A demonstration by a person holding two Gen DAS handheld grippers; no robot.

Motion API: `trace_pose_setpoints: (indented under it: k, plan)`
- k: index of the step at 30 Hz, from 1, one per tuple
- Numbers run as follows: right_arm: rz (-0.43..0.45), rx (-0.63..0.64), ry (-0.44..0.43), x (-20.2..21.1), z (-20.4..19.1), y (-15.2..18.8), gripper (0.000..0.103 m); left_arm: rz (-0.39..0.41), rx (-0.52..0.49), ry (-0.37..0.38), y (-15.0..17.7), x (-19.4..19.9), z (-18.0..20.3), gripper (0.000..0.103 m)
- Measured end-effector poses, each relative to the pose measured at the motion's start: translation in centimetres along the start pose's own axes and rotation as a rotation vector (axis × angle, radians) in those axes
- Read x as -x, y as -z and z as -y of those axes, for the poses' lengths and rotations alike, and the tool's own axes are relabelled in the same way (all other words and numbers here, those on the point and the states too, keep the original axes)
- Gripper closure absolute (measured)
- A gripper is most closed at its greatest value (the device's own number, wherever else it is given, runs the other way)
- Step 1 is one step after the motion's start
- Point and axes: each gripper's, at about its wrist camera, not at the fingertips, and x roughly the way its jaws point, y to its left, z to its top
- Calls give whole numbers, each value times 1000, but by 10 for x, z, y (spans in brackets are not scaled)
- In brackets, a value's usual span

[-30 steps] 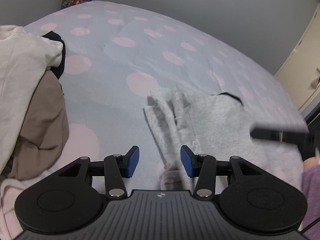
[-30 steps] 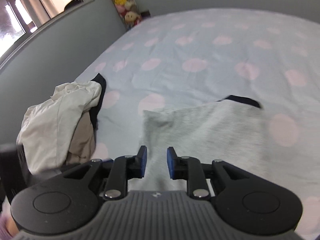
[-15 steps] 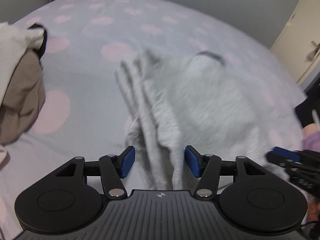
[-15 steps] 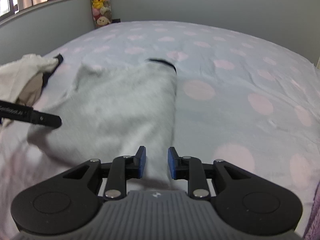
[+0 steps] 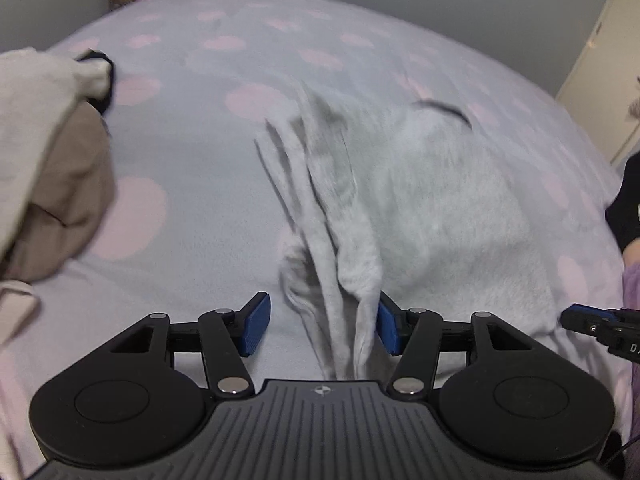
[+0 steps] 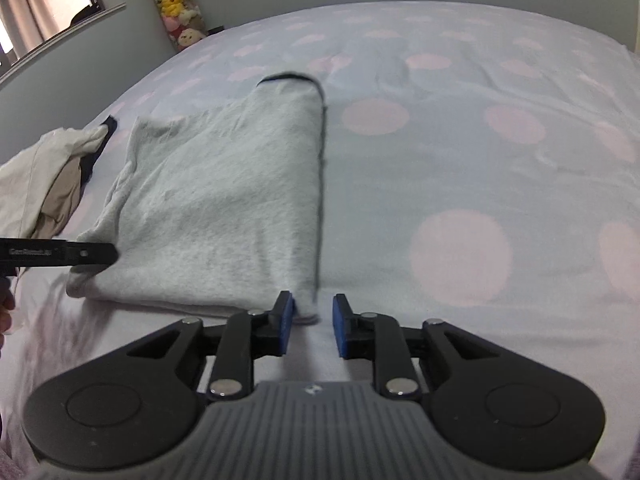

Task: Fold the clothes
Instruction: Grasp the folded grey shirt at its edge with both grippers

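A grey sweatshirt (image 6: 224,208) with a dark neck trim lies folded lengthwise on the bed. In the left wrist view the sweatshirt (image 5: 420,192) has bunched folds along its left side. My left gripper (image 5: 322,326) is open, with those folds running between its blue pads. It shows as a black bar in the right wrist view (image 6: 114,254) at the garment's near left corner. My right gripper (image 6: 312,326) is open, its pads on either side of the near right corner. Its tip shows in the left wrist view (image 5: 568,316).
The bed sheet (image 6: 460,152) is pale lilac with pink dots. A pile of cream, tan and dark clothes (image 5: 44,168) lies to the left, also in the right wrist view (image 6: 44,176). Plush toys (image 6: 178,12) stand by the far wall. A door (image 5: 600,64) is at the right.
Both grippers have swung and drawn back to the garment's near edge. My right gripper's pads have opened wider around the corner. The sweatshirt lies flatter.
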Motion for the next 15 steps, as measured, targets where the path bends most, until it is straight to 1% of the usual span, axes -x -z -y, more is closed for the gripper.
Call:
trace_pose_setpoints:
  k: [2, 3, 5, 6, 11, 13, 14, 15]
  plan:
    - [32, -2, -1, 5, 4, -9, 75, 28, 23, 22, -8, 4, -2, 48]
    - [45, -14, -9, 4, 7, -16, 73, 36, 37, 36, -14, 2, -2, 46]
    - [66, -47, -35, 0, 11, -30, 65, 54, 76, 55, -24, -3, -3, 42]
    - [72, -59, -46, -5, 12, -37, 59, 61, 97, 59, -29, -6, -4, 42]
    - [72, -78, -102, -31, 13, -70, 52, 46, 198, 69, -52, -36, -17, 40]
    - [62, -85, -123, -43, 14, -81, 41, 17, 243, 80, -59, -52, -27, 40]
    - [55, -92, -136, -50, 14, -86, 38, 3, 267, 96, -61, -60, -32, 40]
    - [46, -103, -150, -57, 16, -91, 36, 7, 289, 115, -62, -65, -36, 39]
